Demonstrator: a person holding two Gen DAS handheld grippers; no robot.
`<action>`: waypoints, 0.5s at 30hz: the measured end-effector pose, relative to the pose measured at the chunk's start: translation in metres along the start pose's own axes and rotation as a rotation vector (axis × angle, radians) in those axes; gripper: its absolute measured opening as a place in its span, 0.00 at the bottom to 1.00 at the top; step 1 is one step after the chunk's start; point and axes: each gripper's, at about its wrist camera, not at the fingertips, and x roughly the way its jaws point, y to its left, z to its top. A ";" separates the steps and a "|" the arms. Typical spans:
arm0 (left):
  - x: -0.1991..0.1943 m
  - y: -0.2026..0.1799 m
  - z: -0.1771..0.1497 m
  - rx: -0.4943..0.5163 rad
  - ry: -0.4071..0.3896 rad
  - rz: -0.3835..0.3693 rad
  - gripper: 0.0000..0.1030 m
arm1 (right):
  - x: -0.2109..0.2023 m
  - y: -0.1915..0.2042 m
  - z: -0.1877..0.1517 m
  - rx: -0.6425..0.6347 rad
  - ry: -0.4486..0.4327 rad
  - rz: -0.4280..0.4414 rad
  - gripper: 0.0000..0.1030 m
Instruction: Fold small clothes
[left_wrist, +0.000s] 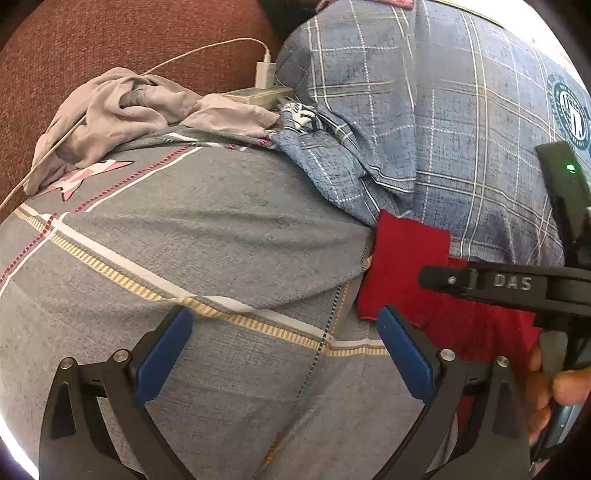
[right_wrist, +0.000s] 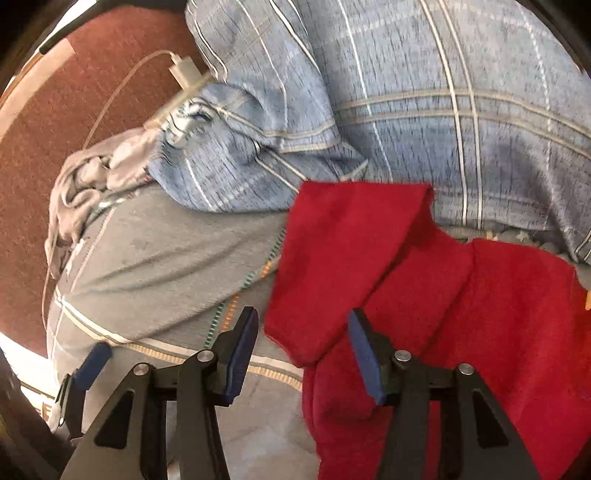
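Two wrist views over a bed covered by a grey sheet (left_wrist: 207, 229) with striped bands. The red garment (right_wrist: 461, 295), a small piece of clothing, lies on the sheet at the foot of a blue plaid blanket (left_wrist: 424, 122); one flap of it is folded over, with its lower corner pointing toward the right claw.

Right claw (right_wrist: 301, 354): blue pads partly spread. The folded corner of the red garment lies between them, but neither pad presses on it. The right pad sits over the red cloth, the left pad over the grey sheet.

Left claw (left_wrist: 284, 354): blue pads spread wide, nothing between them but bare sheet. Its right pad stands just beside the left edge of the red garment. In the left wrist view, the body of the right claw crosses the red cloth from the right, with fingers (left_wrist: 561, 387) of the person's hand on its grip.

Background: a crumpled grey garment (left_wrist: 110, 110) at the bed's far edge, and a white charger (left_wrist: 265, 74) with cable plugged into a power strip (left_wrist: 258, 96), near a reddish-brown cushion (left_wrist: 110, 37).
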 end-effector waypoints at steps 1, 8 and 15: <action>0.000 -0.001 -0.001 0.007 0.002 0.003 0.98 | 0.007 -0.005 0.000 0.021 0.023 0.007 0.52; 0.003 -0.001 0.000 -0.003 0.003 0.002 0.98 | 0.027 -0.025 -0.003 0.131 0.069 0.045 0.51; 0.004 -0.001 0.001 0.003 0.001 0.005 0.98 | 0.054 -0.020 0.003 0.091 0.100 0.012 0.05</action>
